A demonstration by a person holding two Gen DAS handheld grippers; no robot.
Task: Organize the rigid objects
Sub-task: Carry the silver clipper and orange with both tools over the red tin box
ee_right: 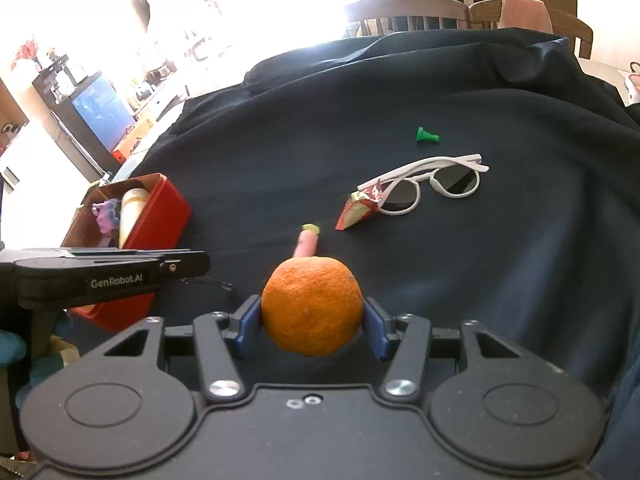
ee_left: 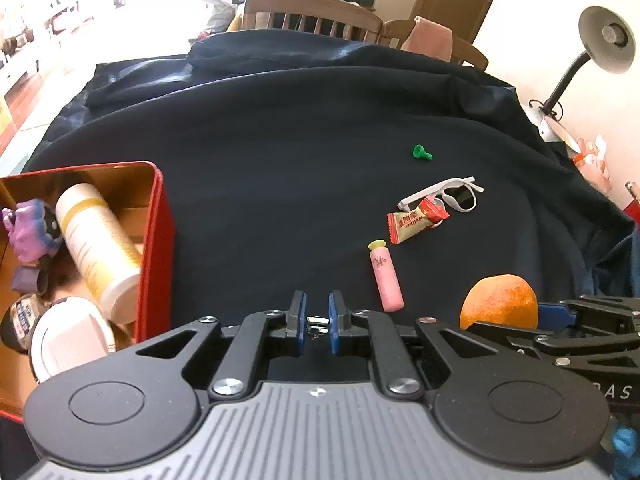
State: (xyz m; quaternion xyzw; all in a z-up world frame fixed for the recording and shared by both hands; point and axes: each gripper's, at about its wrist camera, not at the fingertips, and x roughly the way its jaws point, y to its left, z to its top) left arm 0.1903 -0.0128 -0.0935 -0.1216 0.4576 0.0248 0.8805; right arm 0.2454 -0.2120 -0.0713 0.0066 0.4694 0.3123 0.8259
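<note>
Orange fruit (ee_right: 312, 306) pinched between the right gripper (ee_right: 312, 322) pads, clear of the dark cloth (ee_right: 500, 260), probably bound for the red tin (ee_left: 154, 248) at the cloth's left edge; left gripper (ee_left: 318, 326) pressed together, empty; sunglasses (ee_right: 432, 188) await sorting.

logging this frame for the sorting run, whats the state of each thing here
left gripper: shut, empty
right gripper: shut on the orange
orange: held between the pads, off the cloth
red tin: open, holds a white bottle lying tilted
sunglasses: folded, on the cloth
candy packet: sealed, against the sunglasses
pink tube: lying flat
green pawn: tipped on its side
</note>
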